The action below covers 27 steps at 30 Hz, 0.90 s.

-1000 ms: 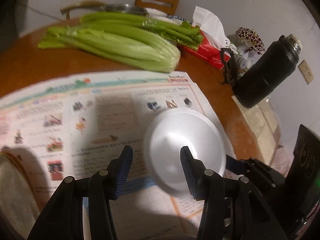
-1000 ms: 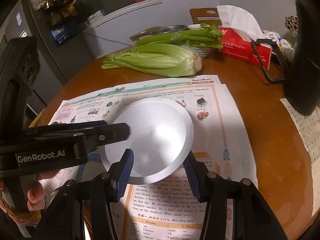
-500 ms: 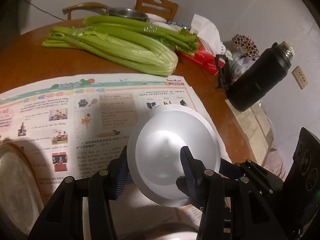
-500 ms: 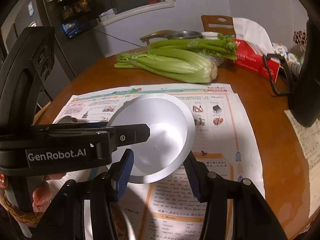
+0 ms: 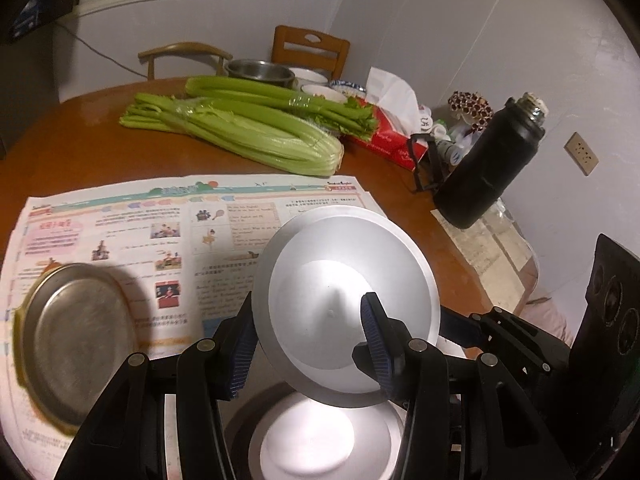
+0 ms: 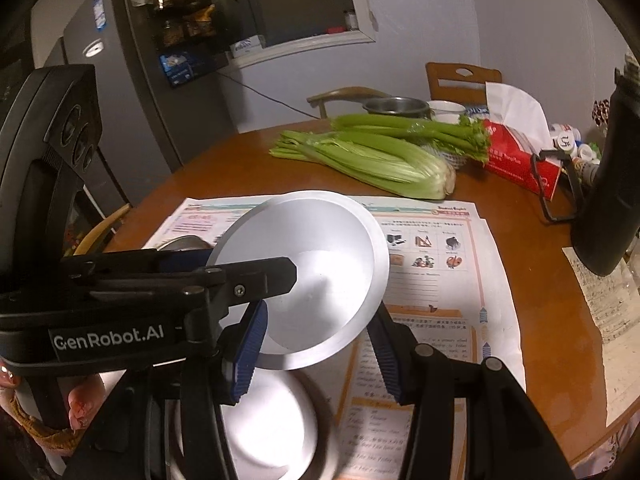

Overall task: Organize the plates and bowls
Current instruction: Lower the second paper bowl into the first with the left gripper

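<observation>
The left gripper [image 5: 310,338] held a tilted white bowl [image 5: 346,300] above another bowl [image 5: 320,436], beside a metal plate [image 5: 72,344] on the newspaper [image 5: 132,220].

celery [image 5: 256,136] beside a red tissue box [image 5: 384,142] — black flask [image 5: 492,168] near the table edge [image 5: 80,152]

From my feed I see a round brown wooden table [image 5: 80,148] standing in a dim room with pale grey walls [image 5: 440,20], and two wooden chairs [image 6: 460,78] pushed up at its far side. A dark window with a white sill [image 6: 304,4] sits high on the far wall, with a grey refrigerator [image 6: 120,92] to its left carrying a rack of jars. A wall socket [image 5: 581,153] shows on the right-hand wall, and light glares off the tabletop.
</observation>
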{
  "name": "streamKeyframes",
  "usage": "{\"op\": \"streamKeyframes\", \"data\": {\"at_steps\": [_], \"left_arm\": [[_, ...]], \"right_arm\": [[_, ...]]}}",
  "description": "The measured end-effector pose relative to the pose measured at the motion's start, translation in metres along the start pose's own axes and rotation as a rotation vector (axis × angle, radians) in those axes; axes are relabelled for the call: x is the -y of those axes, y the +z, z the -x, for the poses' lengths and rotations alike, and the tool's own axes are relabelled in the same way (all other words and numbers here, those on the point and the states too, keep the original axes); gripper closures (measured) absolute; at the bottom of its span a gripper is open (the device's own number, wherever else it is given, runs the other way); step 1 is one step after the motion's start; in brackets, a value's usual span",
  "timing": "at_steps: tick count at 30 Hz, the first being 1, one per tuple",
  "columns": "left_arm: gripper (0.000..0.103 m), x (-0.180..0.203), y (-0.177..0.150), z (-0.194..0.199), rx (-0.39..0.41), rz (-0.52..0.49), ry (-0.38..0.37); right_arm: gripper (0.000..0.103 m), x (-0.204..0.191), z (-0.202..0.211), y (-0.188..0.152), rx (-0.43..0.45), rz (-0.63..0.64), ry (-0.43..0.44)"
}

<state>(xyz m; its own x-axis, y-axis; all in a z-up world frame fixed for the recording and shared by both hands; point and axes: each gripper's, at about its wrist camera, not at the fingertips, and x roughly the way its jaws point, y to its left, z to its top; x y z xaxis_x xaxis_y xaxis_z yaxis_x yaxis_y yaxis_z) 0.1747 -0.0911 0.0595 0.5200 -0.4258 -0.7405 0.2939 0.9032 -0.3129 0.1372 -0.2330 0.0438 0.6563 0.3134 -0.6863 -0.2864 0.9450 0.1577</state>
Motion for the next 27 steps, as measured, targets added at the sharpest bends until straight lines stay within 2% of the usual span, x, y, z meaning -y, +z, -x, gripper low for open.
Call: {"op": "streamKeyframes", "data": {"at_steps": [10, 18, 27], "left_arm": [[0.052, 0.003, -0.024, 0.038, 0.036, 0.002, 0.019], [0.052, 0.004, -0.058, 0.042, 0.01, 0.007, 0.039], [0.052, 0.012, -0.086, 0.035, 0.001, -0.018, 0.111]], "right_arm": [[0.051, -0.028, 0.033, -0.013, 0.031, 0.047, 0.027], [0.051, -0.038, 0.039, -0.04, -0.021, 0.08, 0.047], [0.051, -0.041, 0.034, -0.067, -0.073, 0.106, 0.043]]}}
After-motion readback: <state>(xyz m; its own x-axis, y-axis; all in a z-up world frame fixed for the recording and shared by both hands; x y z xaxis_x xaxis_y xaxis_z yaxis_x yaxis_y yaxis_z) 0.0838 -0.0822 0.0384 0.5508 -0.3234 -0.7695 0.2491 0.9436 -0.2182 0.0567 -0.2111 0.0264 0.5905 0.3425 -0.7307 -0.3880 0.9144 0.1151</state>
